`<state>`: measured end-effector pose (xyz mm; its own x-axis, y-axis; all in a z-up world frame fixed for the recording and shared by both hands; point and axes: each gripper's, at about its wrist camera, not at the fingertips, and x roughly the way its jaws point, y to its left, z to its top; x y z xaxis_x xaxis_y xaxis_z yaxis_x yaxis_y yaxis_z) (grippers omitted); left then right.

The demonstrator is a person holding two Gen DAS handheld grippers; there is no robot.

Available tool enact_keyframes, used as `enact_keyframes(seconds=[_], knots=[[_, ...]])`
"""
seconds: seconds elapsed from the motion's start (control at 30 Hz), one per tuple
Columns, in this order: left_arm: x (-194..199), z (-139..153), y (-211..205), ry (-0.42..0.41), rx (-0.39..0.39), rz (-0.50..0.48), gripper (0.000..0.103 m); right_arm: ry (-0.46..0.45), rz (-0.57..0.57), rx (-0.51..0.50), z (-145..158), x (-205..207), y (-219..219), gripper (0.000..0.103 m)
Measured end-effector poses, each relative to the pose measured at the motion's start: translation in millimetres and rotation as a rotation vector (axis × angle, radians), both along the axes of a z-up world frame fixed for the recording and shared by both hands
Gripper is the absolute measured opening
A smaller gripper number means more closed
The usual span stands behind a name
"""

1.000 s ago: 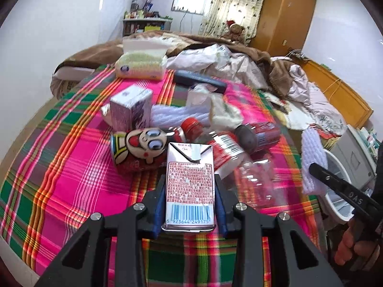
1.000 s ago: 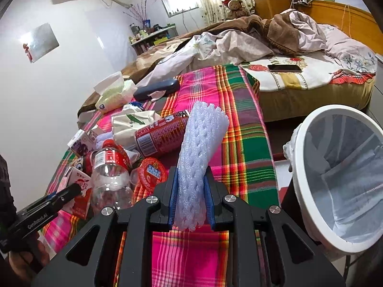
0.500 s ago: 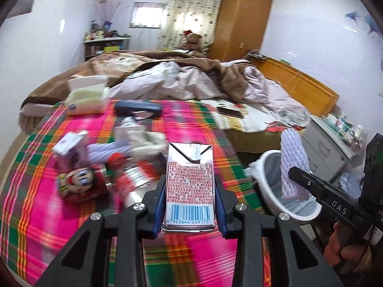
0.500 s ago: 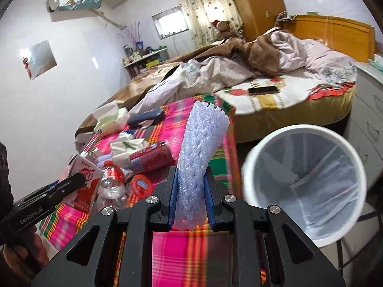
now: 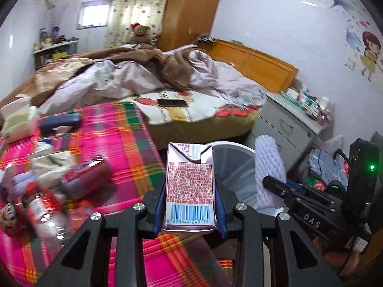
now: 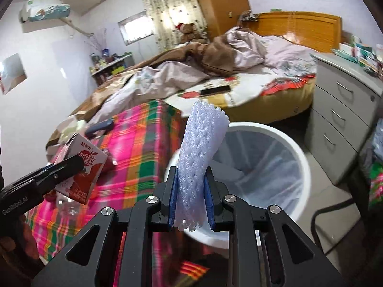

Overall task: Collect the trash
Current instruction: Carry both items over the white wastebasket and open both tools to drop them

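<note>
I'm carrying both loads: left gripper [image 5: 190, 211] clamps the pink drink carton [image 5: 189, 186], right gripper [image 6: 190, 199] pinches the white foam net sleeve [image 6: 202, 157], centre frame. The white lined bin [image 6: 300, 165] sits lower right; next, get above it and let go.

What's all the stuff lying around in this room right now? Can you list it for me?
drink carton: one, pink-red, in the left gripper
foam net: one, white, in the right gripper
trash bin: one, white, lined, beside the table
plaid cloth: one, pink-green, covering the table
can: one, red, lying on the cloth
bottle: one, clear, red label, on the cloth
phone: one, black, on the bed
left gripper: black, shut on carton
right gripper: black, shut on net
</note>
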<state>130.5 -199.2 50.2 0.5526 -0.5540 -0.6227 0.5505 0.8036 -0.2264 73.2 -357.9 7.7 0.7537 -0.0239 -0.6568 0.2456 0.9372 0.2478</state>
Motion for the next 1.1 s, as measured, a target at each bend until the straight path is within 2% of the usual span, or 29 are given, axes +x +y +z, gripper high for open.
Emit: enact_keyframes(seconds=[0.23, 0.47, 0.57, 0.63, 0.7, 0.8, 1.1], knots=[[11.1, -17.4, -51.1, 0.054, 0.027, -0.084, 0.037, 0.083, -0.03, 0.016, -25.7, 8.7, -25.7, 0.021], [19.4, -37.6, -75.6, 0.103, 0.052, -0.109, 0.037, 0.146, -0.038, 0.014, -40.3, 8.8, -39.4, 0.022], [21.1, -43.9, -79.3, 0.11, 0.066, -0.109, 0.045, 0.159, -0.035, 0.011, -42.5, 7.3, -40.8, 0.023], [22.4, -45.4, -80.9, 0.101, 0.078, -0.105, 0.061, 0.168, -0.04, -0.004, -43.7, 7.6, -42.9, 0.026], [23.2, -45.3, -78.4, 0.114, 0.055, -0.114, 0.061, 0.175, -0.046, -0.017, -44.2, 7.3, -44.2, 0.032], [23.6, -41.9, -74.1, 0.095, 0.053, -0.099, 0.062, 0.163, -0.051, -0.022, -41.6, 4.6, -43.4, 0.054], [17.6, -32.7, -38.2, 0.08, 0.035, -0.04, 0.062, 0.115, -0.063, -0.031, -28.2, 0.2, -34.0, 0.056]])
